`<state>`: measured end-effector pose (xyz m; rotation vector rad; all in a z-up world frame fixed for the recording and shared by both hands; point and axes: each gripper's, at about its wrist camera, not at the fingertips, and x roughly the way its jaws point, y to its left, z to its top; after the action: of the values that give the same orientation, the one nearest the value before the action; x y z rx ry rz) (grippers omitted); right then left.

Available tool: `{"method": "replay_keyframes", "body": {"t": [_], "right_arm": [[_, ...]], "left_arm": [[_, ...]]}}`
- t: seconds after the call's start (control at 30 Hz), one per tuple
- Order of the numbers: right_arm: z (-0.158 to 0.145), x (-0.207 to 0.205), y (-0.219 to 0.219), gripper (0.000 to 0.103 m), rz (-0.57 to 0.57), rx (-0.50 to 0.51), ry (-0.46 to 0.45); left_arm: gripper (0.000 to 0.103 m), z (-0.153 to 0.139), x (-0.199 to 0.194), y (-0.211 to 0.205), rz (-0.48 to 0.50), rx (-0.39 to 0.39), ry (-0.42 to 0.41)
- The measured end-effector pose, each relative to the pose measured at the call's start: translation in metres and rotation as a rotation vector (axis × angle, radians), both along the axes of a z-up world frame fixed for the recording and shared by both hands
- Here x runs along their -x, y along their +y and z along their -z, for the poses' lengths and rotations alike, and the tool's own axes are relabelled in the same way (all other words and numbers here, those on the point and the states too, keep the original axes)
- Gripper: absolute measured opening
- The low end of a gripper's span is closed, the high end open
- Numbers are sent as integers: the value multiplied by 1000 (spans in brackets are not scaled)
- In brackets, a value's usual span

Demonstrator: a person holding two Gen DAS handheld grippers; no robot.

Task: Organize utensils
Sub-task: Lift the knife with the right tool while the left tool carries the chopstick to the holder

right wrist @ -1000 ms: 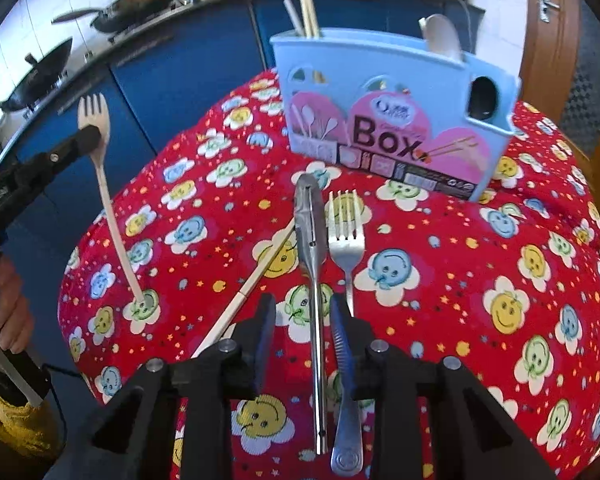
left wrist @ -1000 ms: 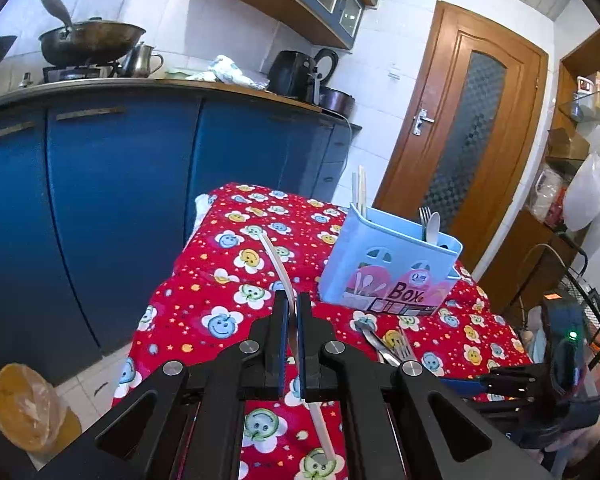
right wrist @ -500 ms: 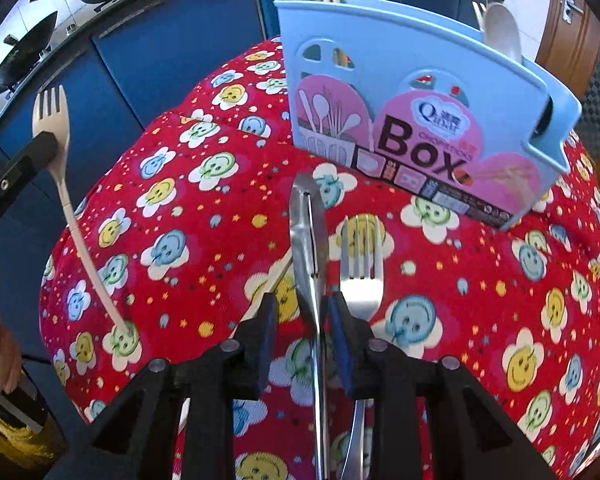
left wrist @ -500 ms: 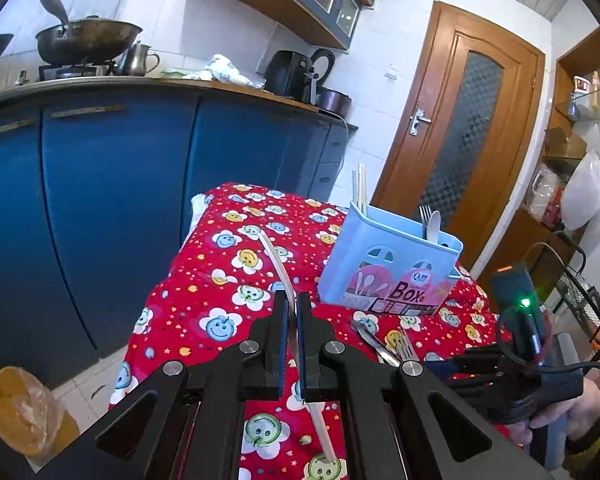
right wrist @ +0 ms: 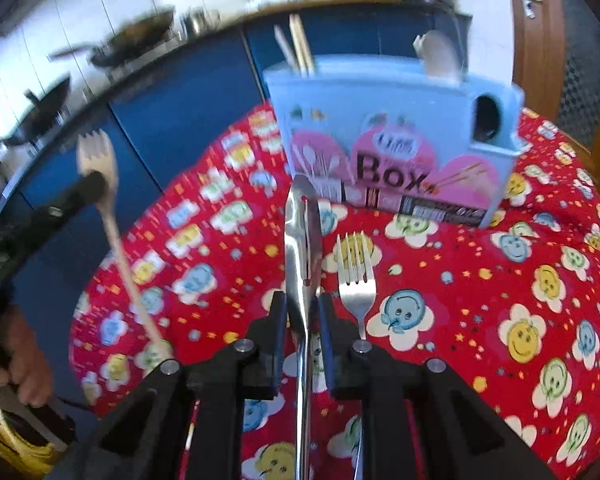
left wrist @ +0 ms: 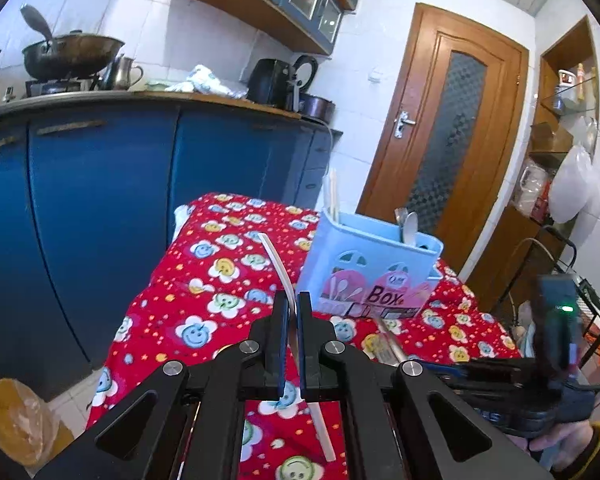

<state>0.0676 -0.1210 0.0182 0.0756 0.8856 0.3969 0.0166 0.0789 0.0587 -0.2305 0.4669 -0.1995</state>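
Left tongs (left wrist: 291,312): shut tight on the pale wooden fork (right wrist: 100,168). They hold it up over the red flowered cloth (left wrist: 204,280), prongs in the air, just as they did a moment ago.

Right tongs (right wrist: 302,312): closing now around the long silver spoon (right wrist: 302,232). The spoon sits between the two pads. A second ago the pads stood wider, on each side of it.

What has changed: the spoon's bowl now looks raised off the cloth and points at the blue box (right wrist: 392,120). I think the spoon has just been picked up.

Silver fork (right wrist: 356,280): lying flat on the bench cloth, just beside the spoon, untouched.

Blue box: stands upright at the back of the bench. Chopsticks (right wrist: 300,44) poke out at one end, a spoon and fork at the other.

What it means: two things are in hand and ready for the box. The silver fork is still left to put away.

Watch out: the spoon is thin and shiny, so it may slip.
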Motion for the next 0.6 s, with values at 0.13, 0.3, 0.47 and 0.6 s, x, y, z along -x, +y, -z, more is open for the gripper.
{"method": "replay_keyframes", "body": {"t": [0.13, 0.3, 0.47, 0.6], "right_arm": [[-16, 25, -13, 17, 39, -73, -109], [-32, 44, -34, 17, 114, -140, -220], [-42, 48, -45, 17, 154, -189, -289], [-49, 47, -55, 17, 167, -214, -342]], "left_arm": [[4, -8, 2, -9, 9, 0, -31], [4, -20, -1, -20, 18, -7, -61], [4, -30, -10, -33, 23, -31, -97], [4, -42, -20, -40, 17, -45, -126]]}}
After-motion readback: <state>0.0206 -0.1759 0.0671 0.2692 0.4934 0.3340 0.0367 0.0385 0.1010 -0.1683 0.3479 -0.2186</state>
